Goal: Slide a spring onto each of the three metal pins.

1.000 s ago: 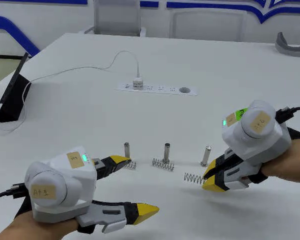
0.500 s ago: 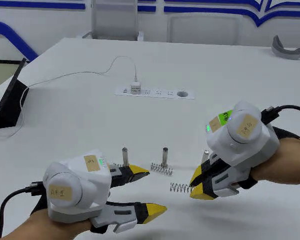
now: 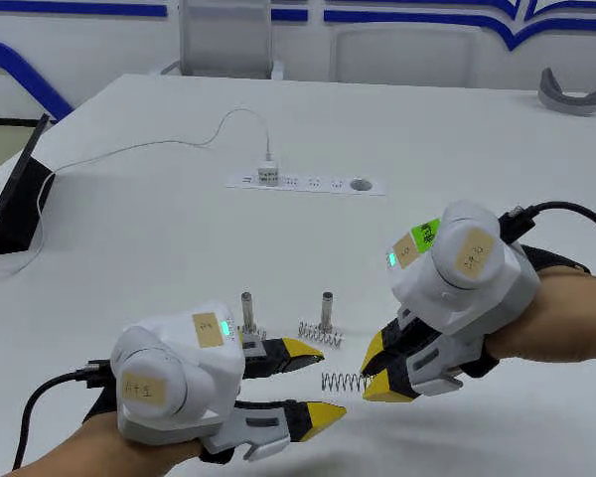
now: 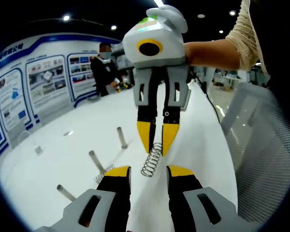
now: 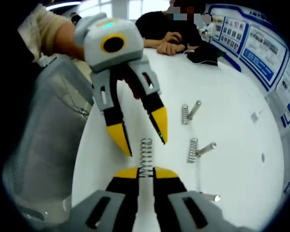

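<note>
Head view: spring between grippers
Here the right gripper (image 3: 374, 370) pinched a coil spring (image 3: 344, 381) near the upright metal pins (image 3: 327, 308). Left gripper view: the left gripper (image 4: 148, 169) had jaws apart, seemingly flanking its free end. Right gripper view: its near end clamped.

White table (image 3: 427, 129) before me: a power strip (image 3: 308, 184) at centre, its one plug (image 3: 268, 174) trailing a cable (image 3: 149, 149) toward a black screen (image 3: 15, 204) at my left; grey chair (image 3: 228, 35) beyond.

Left hand-held gripper (image 3: 328, 382) low, jaws spread — right hand-held gripper (image 3: 371, 372) facing it, jaws pinched together
</note>
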The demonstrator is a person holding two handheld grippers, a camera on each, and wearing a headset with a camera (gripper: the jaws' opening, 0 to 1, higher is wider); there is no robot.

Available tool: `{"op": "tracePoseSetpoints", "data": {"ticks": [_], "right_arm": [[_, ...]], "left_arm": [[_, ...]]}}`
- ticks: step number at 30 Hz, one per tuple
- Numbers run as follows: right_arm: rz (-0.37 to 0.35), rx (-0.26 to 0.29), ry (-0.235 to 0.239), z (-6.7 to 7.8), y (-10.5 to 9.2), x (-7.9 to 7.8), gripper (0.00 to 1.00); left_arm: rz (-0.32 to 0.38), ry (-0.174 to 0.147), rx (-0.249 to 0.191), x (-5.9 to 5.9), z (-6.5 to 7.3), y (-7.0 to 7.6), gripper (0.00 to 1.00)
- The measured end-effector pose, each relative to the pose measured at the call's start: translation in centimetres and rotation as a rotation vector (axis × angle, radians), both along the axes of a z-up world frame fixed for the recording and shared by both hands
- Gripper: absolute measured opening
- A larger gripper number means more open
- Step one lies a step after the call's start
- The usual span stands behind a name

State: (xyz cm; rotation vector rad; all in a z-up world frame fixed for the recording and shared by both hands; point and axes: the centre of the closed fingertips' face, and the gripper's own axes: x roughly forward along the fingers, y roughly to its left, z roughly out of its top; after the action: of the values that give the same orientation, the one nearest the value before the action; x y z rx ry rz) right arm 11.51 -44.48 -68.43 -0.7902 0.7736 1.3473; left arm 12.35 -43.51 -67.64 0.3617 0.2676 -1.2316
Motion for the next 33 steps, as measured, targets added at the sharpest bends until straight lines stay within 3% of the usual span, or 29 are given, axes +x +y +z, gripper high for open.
{"op": "tracePoseSetpoints", "data": {"ticks": [12, 18, 23, 33], "right_arm": [[0.036, -0.026, 0.001, 0.0, 0.1, -0.5, 0.12], [0.042, -0.029, 0.000, 0.6, 0.1, -0.7, 0.12], [0.030, -0.001, 0.012, 1.6, 0.7, -0.8, 0.12], [0.055, 0.028, -0.017, 3.5, 2.3, -0.9, 0.12]], "left_arm": [[-0.042, -0.051, 0.028, -0.5, -0.3, -0.4, 0.13], [-0.050, -0.042, 0.033, -0.7, -0.6, -0.5, 0.12], [-0.053, -0.042, 0.043, -0.8, -0.8, -0.4, 0.12], [-0.044, -0.036, 0.012, -0.7, -0.4, -0.7, 0.11]]}}
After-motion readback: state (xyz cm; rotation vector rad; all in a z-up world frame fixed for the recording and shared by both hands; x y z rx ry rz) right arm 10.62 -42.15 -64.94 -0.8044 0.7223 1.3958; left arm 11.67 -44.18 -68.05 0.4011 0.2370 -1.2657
